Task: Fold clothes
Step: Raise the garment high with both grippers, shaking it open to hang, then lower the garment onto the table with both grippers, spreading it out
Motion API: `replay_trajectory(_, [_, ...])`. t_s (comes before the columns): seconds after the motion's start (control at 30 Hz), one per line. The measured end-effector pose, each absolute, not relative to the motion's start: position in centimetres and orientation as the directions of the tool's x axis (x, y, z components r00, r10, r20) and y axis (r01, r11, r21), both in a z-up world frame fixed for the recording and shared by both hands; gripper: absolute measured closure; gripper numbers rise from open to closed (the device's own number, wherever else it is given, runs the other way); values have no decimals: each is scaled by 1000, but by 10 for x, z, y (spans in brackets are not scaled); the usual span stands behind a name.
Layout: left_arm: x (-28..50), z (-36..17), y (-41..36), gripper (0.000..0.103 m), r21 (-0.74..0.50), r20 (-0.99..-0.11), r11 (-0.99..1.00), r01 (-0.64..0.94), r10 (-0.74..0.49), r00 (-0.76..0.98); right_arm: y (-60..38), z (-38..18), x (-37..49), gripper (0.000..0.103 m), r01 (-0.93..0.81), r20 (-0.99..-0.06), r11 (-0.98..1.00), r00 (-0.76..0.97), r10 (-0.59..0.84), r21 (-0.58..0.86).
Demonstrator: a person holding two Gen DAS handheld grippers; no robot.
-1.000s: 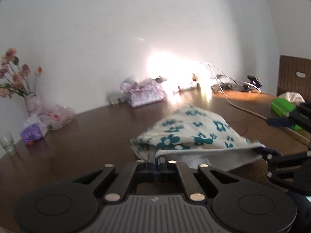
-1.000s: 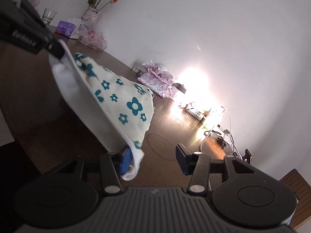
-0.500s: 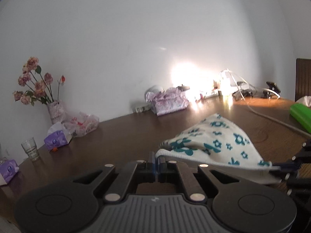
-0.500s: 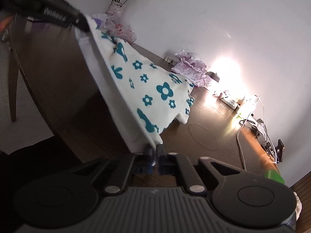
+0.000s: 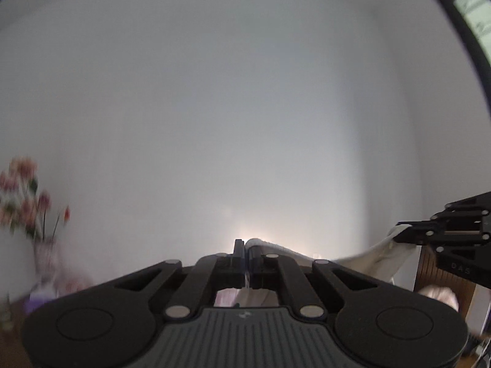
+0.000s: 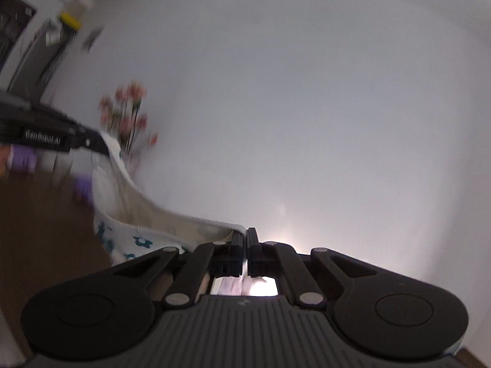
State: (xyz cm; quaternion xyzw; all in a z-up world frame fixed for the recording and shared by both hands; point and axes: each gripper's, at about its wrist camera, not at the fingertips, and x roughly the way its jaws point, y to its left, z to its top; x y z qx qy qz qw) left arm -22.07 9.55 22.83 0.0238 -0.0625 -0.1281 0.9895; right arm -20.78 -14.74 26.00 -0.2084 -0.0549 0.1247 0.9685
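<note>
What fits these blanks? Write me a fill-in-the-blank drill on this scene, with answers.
1. The white cloth garment with teal flower print is held by ____ hand-held grippers.
2. The left hand-held gripper is ____ on the garment's edge.
3. The blurred pink ____ stand near the white wall.

Answers: two; shut; flowers

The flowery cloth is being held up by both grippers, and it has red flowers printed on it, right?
Not quite. The flowers printed on the cloth are teal blue, not red, as the right wrist view shows. The rest is right: the left gripper and the right gripper are each shut on an edge of it, holding it up between them.
</note>
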Motion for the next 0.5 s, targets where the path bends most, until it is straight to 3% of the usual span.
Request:
replay_trajectory(0.2, [-219,307,91,102,96,306,975,199,-219,926,-172,342,-211,102,-206,252,917,920,301,-342])
replay_trajectory(0.27, [-195,323,86,102,106,310,978,178,-203,929,-176,360,-201,102,-205,275,920,912,304,-335])
replay_trajectory(0.37, [-149,343,77,102,124,296,981,146,-177,938,-179,364,-145,102,-180,224,924,938,264,-337])
replay_trajectory(0.43, [-95,347,63,102,145,243,983,116,-149,958,-182,352,-85,102,-153,110,938,975,195,-312])
replay_trajectory(0.5, [-16,340,40,98,231,62,963,140,-158,985,-187,331,-14,101,-109,-52,953,994,99,-283])
